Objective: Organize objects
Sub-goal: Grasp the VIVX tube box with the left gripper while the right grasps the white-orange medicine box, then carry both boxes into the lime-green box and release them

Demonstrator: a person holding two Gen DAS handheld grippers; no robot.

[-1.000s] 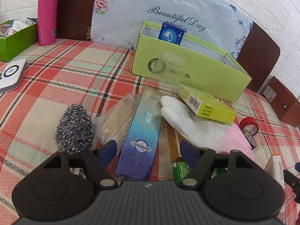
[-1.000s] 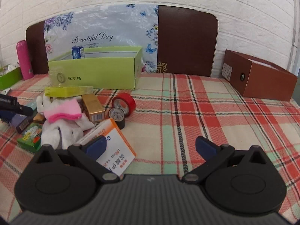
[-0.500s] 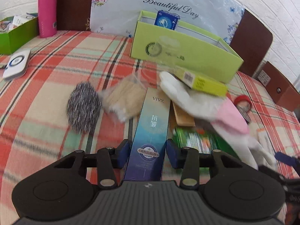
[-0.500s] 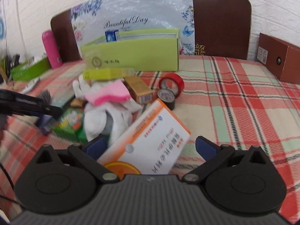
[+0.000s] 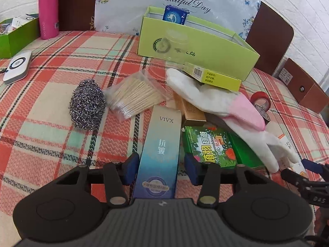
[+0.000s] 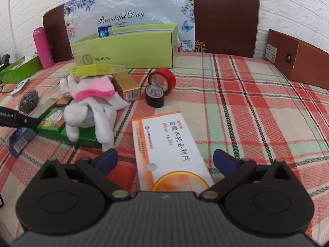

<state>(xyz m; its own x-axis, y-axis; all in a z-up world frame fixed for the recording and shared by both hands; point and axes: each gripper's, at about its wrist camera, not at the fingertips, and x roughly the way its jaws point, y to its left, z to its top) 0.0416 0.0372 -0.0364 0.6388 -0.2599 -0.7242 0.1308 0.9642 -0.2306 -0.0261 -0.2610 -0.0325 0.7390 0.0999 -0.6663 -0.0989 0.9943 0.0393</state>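
I'm seeing the left gripper [image 5: 160, 168] straddling the tall, glossy blue-to-purple VIVX carton [image 5: 162, 140], which is lying flat on the woven plaid tablecloth [image 5: 51, 103]. Its jaws have just been opening: one blue pad is sitting just beside the carton's edge and the other is showing a clear gap, so it's released, not gripping. The right gripper [image 6: 165, 161] is spread wide around the flat orange-and-white medicine box [image 6: 170, 144]. Its jaws have just been closing a little, but both pads are standing well clear of the cardboard, so it's released too. Beside the VIVX carton a green printed box [image 5: 209, 148] is lying under a limp white knit glove [image 5: 216, 100] with a pink cuff. A wiry steel wool scourer [image 5: 87, 107] and a crinkly clear bag of cotton swabs [image 5: 135, 96] are sitting near the carton's far end. Red tape roll [image 6: 162, 79] and black tape roll [image 6: 154, 94] are touching, with an open lime-green cardboard box [image 5: 205, 51] behind them.
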